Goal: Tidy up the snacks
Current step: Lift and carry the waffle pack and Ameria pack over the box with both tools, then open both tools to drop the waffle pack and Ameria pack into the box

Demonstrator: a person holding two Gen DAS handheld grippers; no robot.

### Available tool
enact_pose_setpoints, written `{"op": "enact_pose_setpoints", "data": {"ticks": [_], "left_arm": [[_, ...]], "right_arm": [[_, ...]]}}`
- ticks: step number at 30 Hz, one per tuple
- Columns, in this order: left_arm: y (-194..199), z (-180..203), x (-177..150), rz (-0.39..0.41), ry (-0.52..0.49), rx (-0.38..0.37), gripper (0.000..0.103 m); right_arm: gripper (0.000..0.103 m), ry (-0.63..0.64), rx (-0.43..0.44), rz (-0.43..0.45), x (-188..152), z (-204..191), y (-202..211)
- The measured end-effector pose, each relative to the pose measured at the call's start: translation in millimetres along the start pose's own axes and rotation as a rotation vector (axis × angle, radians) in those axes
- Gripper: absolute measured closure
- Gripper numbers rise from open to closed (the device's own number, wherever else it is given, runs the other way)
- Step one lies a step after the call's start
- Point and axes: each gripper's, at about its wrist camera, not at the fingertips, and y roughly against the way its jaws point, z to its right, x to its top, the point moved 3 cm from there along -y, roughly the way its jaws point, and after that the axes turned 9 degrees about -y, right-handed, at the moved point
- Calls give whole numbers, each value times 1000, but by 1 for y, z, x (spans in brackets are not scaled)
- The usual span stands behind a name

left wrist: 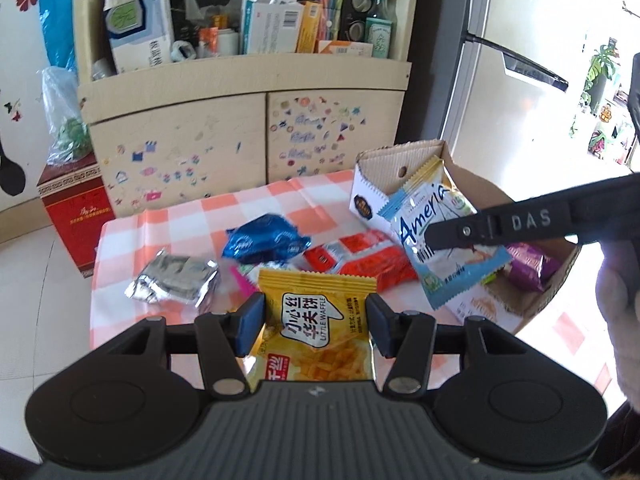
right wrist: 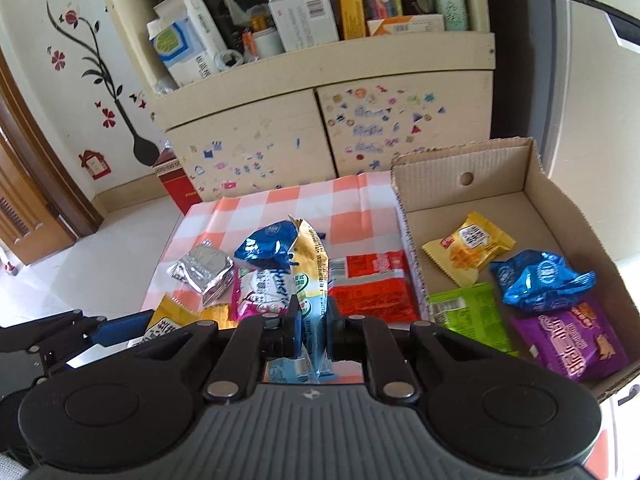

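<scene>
My left gripper [left wrist: 316, 310] is shut on a yellow Little Waffle packet [left wrist: 320, 288], lifted above the checked tablecloth [left wrist: 248, 204]. The right gripper [right wrist: 312, 316] is shut on a light-blue and white snack packet [right wrist: 312, 256]; the left wrist view shows that packet [left wrist: 436, 208] hanging in front of the cardboard box [left wrist: 384, 168]. The box [right wrist: 460, 168] holds a yellow waffle packet [right wrist: 468, 244], a blue foil snack [right wrist: 536, 276], a green packet [right wrist: 472, 316] and a purple packet [right wrist: 568, 344]. On the cloth lie a silver foil packet [left wrist: 176, 280], a blue foil snack [left wrist: 264, 240], red packets [left wrist: 360, 264] and a pink packet [right wrist: 252, 296].
A cream cabinet [left wrist: 248, 128] with stickers on its doors stands behind the table, its shelf crowded with boxes and bottles. A red box [left wrist: 76, 220] sits on the tiled floor at the left. A gloved hand [left wrist: 624, 320] is at the right edge.
</scene>
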Motion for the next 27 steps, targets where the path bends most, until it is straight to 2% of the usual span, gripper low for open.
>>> {"op": "enact_pose_setpoints", "data": {"ticks": [8, 19, 27], "left_arm": [[-12, 21, 27, 20, -26, -20, 49], [-27, 64, 76, 69, -71, -87, 49], [-51, 99, 97, 71, -103, -137, 49]], "right_arm": [[88, -51, -2, 71, 14, 22, 20], [88, -165, 5, 213, 38, 63, 62], [88, -242, -35, 256, 44, 90, 70]]}}
